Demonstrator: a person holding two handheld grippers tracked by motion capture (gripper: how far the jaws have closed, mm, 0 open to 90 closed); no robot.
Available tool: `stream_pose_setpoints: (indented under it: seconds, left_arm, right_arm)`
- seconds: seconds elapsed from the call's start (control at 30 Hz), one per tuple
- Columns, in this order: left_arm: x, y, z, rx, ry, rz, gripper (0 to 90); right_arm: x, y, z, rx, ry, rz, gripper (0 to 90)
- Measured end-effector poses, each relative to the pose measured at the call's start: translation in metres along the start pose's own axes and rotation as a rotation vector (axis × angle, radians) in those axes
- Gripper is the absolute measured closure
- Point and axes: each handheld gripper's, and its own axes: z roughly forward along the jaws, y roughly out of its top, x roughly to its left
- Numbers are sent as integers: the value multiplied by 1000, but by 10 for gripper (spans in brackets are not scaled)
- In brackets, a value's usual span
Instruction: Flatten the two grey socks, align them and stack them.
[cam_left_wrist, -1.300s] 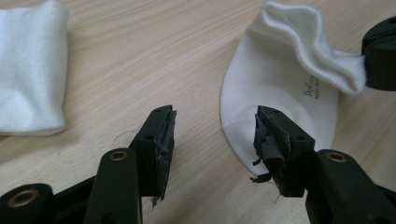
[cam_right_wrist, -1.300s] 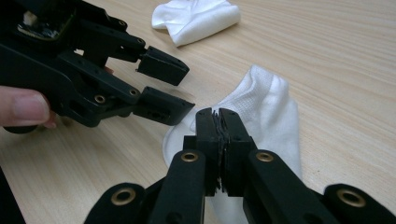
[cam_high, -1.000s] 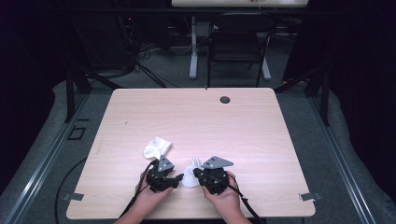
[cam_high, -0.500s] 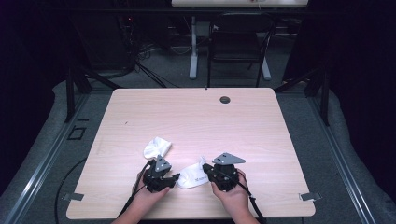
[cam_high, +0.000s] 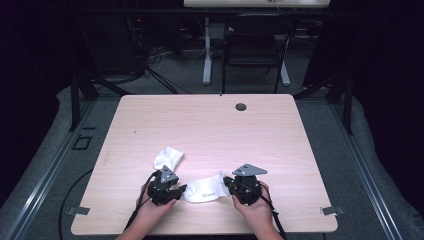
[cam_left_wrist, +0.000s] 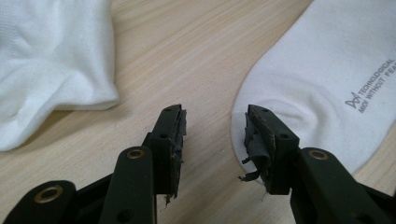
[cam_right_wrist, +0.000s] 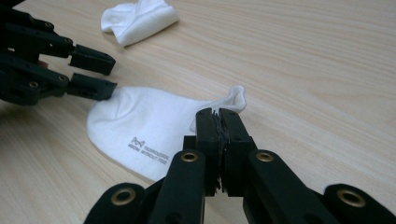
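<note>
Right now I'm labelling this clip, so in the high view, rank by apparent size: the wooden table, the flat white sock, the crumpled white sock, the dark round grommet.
1. Light wooden table
2. Flat white sock
3. Crumpled white sock, somewhat smaller
4. Dark round grommet

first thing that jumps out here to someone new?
A white sock lies flat near the front edge of the wooden table, stretched between two hand-held grippers. The right gripper is shut on its cuff edge, while the left gripper has just been closing, its open jaws at the toe end. A second, crumpled white sock lies just behind the left gripper.
</note>
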Motion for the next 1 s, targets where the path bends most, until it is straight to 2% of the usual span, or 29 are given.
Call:
stream_pose_setpoints:
  seconds: [0.2, 0.3, 0.47, 0.53, 0.63, 0.83, 0.87, 0.9, 1.0]
  left_arm:
    - [4, -1, -2, 7, 5, -6, 598]
    - [4, -2, -3, 9, 7, -8, 604]
    - [6, -3, -5, 17, -1, -4, 610]
    - [6, -3, -5, 17, 2, -6, 611]
    - [6, -3, -6, 20, 4, -5, 611]
    - [8, -3, -7, 22, 4, -11, 616]
    - [9, -2, -8, 14, -2, -14, 616]
    - [9, 1, -12, -17, -9, -24, 616]
    - [10, 3, -17, -35, -23, -38, 626]
  right_arm:
    - [-2, -10, 3, 36, -16, -19, 882]
    - [-3, -11, 4, 46, -14, -4, 882]
    - [-3, -17, 4, 74, -17, -26, 879]
    - [-7, -22, 3, 96, -14, 0, 873]
    - [-9, -21, 3, 114, -8, 3, 867]
    - [-11, -24, -4, 110, -22, 9, 819]
    - [-13, -23, -8, 70, -19, 27, 826]
    - [-12, -21, -9, 59, -14, 36, 835]
    - [-10, -18, -6, 53, -13, 7, 889]
